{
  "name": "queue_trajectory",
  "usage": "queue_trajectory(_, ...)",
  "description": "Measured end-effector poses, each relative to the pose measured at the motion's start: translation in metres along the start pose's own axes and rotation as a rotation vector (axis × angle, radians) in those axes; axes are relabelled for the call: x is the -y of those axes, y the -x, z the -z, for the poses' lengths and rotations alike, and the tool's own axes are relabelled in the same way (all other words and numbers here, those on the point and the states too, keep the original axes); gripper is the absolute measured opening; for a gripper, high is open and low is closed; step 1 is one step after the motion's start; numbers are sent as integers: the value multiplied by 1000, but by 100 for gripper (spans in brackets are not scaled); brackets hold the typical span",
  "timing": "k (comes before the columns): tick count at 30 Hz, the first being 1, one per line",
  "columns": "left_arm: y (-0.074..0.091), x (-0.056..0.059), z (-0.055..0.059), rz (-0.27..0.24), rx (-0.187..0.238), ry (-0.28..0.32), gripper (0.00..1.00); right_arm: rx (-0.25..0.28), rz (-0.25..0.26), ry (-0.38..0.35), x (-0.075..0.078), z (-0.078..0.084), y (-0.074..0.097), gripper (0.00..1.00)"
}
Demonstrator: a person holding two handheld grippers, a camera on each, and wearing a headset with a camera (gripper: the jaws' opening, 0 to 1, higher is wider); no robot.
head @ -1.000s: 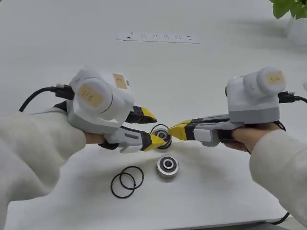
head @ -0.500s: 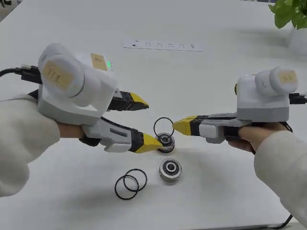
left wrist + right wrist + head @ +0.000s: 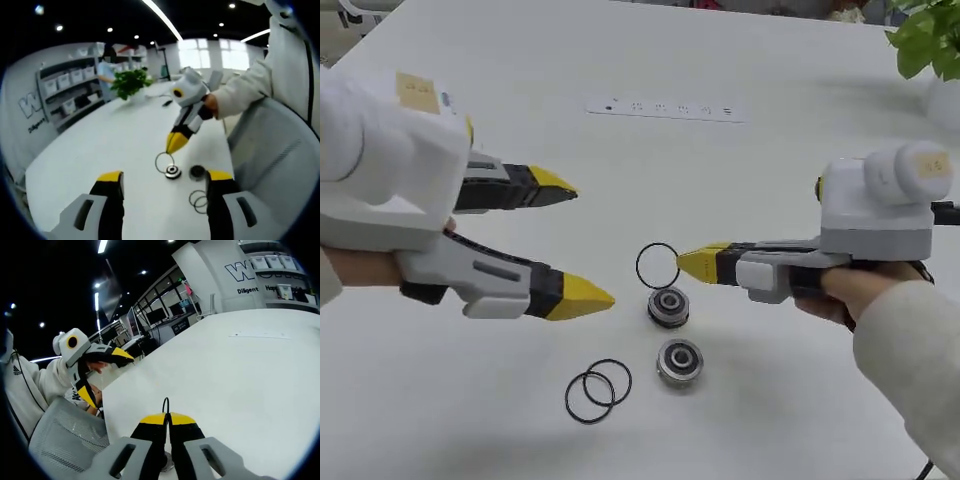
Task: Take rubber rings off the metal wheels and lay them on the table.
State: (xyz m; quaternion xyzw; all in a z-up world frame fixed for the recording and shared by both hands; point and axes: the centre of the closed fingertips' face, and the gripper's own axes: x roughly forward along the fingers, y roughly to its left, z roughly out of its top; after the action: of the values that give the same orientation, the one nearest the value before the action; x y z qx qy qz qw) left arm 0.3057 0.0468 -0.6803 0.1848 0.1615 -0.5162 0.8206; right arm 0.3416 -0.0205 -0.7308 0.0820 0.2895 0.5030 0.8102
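the right gripper (image 3: 685, 263) has its yellow-tipped jaws pressed together on a thin black ring (image 3: 658, 265), pinching it at the ring's right edge. the ring stands upright in the air, just above and slightly left of a wheel (image 3: 668, 306) that sits on the white tabletop (image 3: 770, 170); whether its lower edge touches that wheel cannot be told. in the right gripper view the ring shows edge-on, as a thin dark line rising from between the closed tips.

the left gripper (image 3: 585, 243) is held off to the left, well apart from the ring and the wheels, its jaws spread wide with nothing between them (the left gripper view shows the same wide gap, with the wheels and the other gripper beyond it).

a second wheel (image 3: 679, 361) lies flat just in front of the first, nearer the person. to its left two rings (image 3: 598, 389) lie flat on the tabletop, overlapping each other.

further back a white power strip (image 3: 665, 108) lies across the tabletop, and the leaves of a plant (image 3: 925, 40) show at the far right corner.
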Motion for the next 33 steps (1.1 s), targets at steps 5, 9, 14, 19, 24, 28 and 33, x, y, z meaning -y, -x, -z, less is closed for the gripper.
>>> queue_trajectory(5, 20, -4, 3, -39, 12, 25, 74, -1, -12, 5, -6, -1, -2, 0)
queue_trajectory(9, 31, -6, 9, -65, 6, 37, 79, -3, -20, -2, -9, -1, -3, 0)
queue_trajectory(14, 45, 0, 13, -74, 14, 50, 84, -6, -41, -3, -17, -1, -6, 0)
queue_trajectory(19, 55, 0, 17, -98, 25, 76, 88, -25, -62, -1, -25, 3, -11, 0)
queue_trajectory(24, 62, 6, 21, -99, 45, 96, 96, -51, -75, 9, -31, 8, -15, 0)
queue_trajectory(28, 65, 13, 26, -96, 46, 111, 99, -64, -84, 11, -34, 12, -17, 0)
queue_trajectory(33, 67, 23, 41, -99, 20, 134, 100, -98, -110, 20, -40, 20, -21, 0)
